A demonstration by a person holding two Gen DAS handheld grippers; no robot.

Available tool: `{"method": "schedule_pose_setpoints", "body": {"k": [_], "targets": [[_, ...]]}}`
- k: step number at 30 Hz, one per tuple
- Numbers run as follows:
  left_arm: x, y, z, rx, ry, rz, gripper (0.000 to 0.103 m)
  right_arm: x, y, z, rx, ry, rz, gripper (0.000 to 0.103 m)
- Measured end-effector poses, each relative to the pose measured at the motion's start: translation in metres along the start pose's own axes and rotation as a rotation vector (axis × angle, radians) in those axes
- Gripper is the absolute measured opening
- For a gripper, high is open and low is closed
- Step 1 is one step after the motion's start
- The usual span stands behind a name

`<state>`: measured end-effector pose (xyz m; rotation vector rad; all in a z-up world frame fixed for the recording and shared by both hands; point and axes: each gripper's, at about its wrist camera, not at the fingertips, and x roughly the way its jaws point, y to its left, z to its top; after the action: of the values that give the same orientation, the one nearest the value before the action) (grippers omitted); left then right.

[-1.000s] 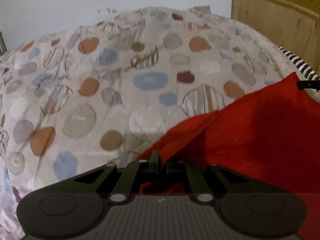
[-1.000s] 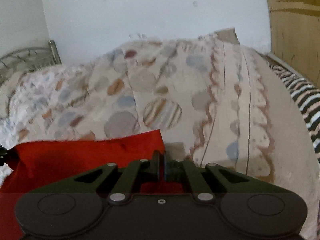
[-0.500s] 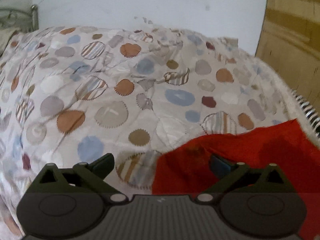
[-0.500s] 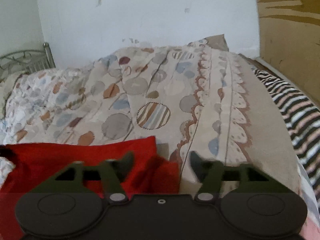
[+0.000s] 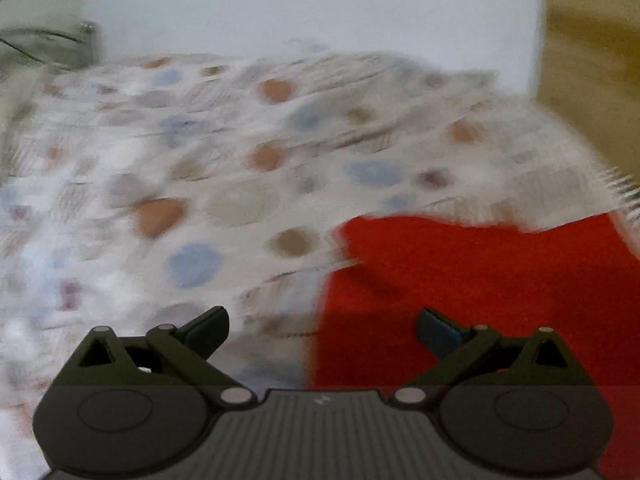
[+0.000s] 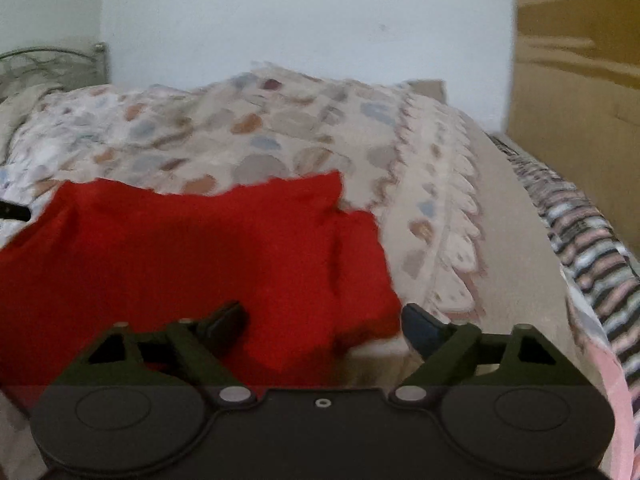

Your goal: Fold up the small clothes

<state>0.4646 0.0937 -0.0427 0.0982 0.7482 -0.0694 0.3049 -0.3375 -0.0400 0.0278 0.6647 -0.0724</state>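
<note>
Bed [image 6: 460,208] holds red cloth [image 6: 200,248]; both my jaws just opened, empty. Next I'd regrip corners at 12 o'clock.

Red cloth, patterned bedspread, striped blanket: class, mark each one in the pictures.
red cloth [image 6: 192,248], right wrist view, its flat middle.
patterned bedspread [image 5: 192,184], left wrist view, spotted top.
striped blanket [image 6: 592,248], right wrist view, its striped edge.
</note>
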Motion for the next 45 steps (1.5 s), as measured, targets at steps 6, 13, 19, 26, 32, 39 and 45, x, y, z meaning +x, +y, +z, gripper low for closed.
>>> {"method": "schedule_pose_setpoints", "body": {"k": [6,13,19,26,32,39,45], "targets": [[-0.005,0.033,-0.019,-0.203,0.042,-0.044,0.099,-0.011,-0.024,-0.019,0.193,-0.017,0.038,0.090],[-0.051,0.043,-0.031,-0.279,-0.147,-0.263,0.102,-0.028,-0.026,0.002,0.148,-0.138,0.088,0.098],[-0.037,0.007,-0.031,-0.180,-0.085,-0.346,0.073,0.003,-0.010,0.017,0.105,-0.119,0.158,0.091],[-0.039,0.003,-0.035,-0.235,-0.047,-0.322,0.005,0.023,-0.001,0.023,0.073,-0.067,0.123,0.023],[-0.029,0.024,-0.048,-0.348,0.007,-0.263,0.004,0.027,0.004,0.020,0.052,-0.044,0.095,0.016],[-0.036,0.017,-0.040,-0.288,-0.008,-0.256,0.025,0.020,-0.002,0.030,0.039,-0.047,0.064,0.068],[-0.042,0.003,-0.020,-0.225,-0.151,-0.120,0.084,0.031,-0.005,0.059,0.056,-0.093,0.038,0.095]]}}
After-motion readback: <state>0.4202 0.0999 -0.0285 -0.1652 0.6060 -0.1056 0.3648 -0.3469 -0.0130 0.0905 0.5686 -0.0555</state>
